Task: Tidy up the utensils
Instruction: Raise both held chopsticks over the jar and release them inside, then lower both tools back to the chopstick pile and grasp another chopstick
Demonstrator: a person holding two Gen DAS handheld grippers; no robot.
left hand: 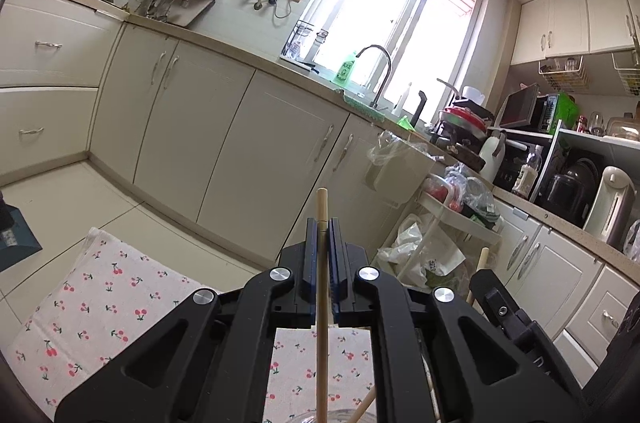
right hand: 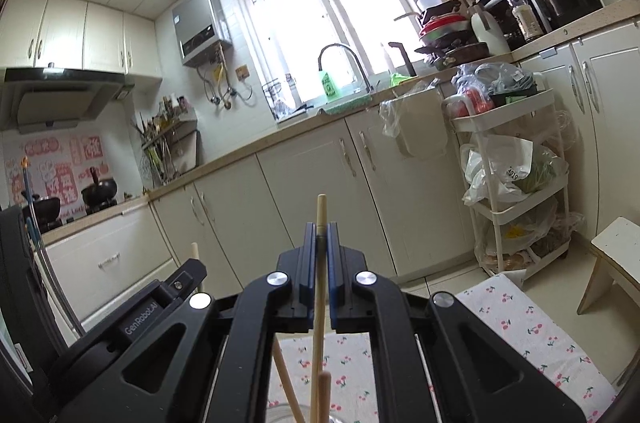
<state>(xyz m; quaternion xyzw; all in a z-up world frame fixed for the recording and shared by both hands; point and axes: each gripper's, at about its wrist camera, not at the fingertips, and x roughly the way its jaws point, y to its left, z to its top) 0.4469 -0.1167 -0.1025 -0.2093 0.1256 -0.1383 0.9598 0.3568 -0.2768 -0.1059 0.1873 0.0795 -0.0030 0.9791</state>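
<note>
In the left wrist view my left gripper (left hand: pixel 322 225) is shut on a pale wooden chopstick (left hand: pixel 321 303). The stick stands nearly upright and pokes out above the blue pads. Its lower end reaches a clear glass rim (left hand: pixel 340 413) at the bottom edge, where another chopstick (left hand: pixel 362 407) leans. In the right wrist view my right gripper (right hand: pixel 321 227) is shut on a second upright chopstick (right hand: pixel 319 303). Two more sticks (right hand: pixel 287 383) lean beneath it in a glass (right hand: pixel 288 415). Each view shows the other gripper alongside: the right gripper's body (left hand: pixel 500 303) and the left gripper's body (right hand: pixel 176 287).
A cherry-print cloth (left hand: pixel 100 303) covers the table under both grippers. Beyond it stand cream cabinets (left hand: pixel 224 143), a counter with a sink tap (left hand: pixel 376 71), and a white trolley (right hand: pixel 516 163) stuffed with bags. A small white stool (right hand: pixel 612 255) stands to the right.
</note>
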